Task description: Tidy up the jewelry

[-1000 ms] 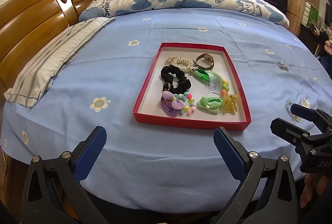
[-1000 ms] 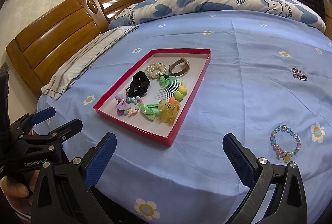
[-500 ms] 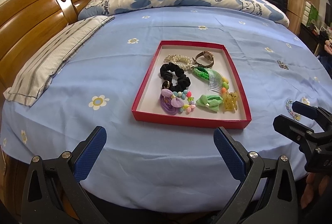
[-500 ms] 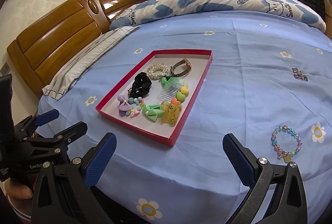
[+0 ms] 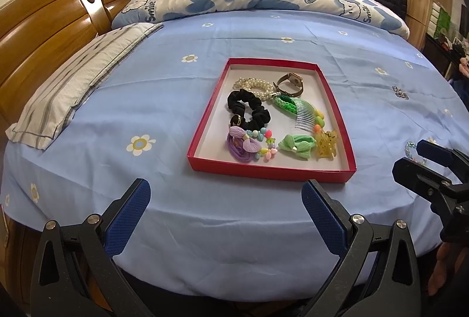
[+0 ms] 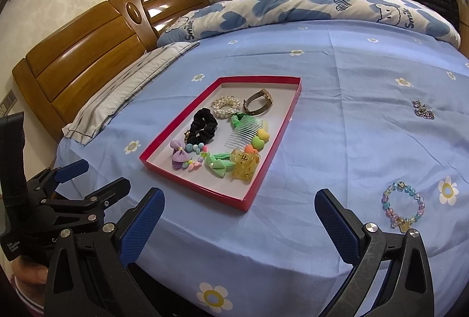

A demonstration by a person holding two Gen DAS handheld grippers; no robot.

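So there's a shallow red tray [image 5: 271, 170] sitting on the blue flowered bedsheet [image 5: 164, 100], and it's holding most of the stuff. At the tray's far end, a pearl bracelet [image 5: 253, 85] is lying next to a watch [image 5: 290, 82]. Just nearer, a black scrunchie [image 5: 249, 110] is sitting beside a green comb [image 5: 303, 113]. Along the tray's near edge, a purple bow tie [image 5: 243, 144], a green bow [image 5: 296, 145] and a yellow claw clip [image 5: 326, 145] are lined up.

Off to the tray's right, a beaded bracelet [image 6: 403, 205] is lying on the sheet, with a small dark chain piece [image 6: 422, 110] farther back.

The left gripper [image 5: 225, 214] and right gripper [image 6: 239, 217] are both hovering at the bed's near edge, fingers spread wide, gripping nothing.
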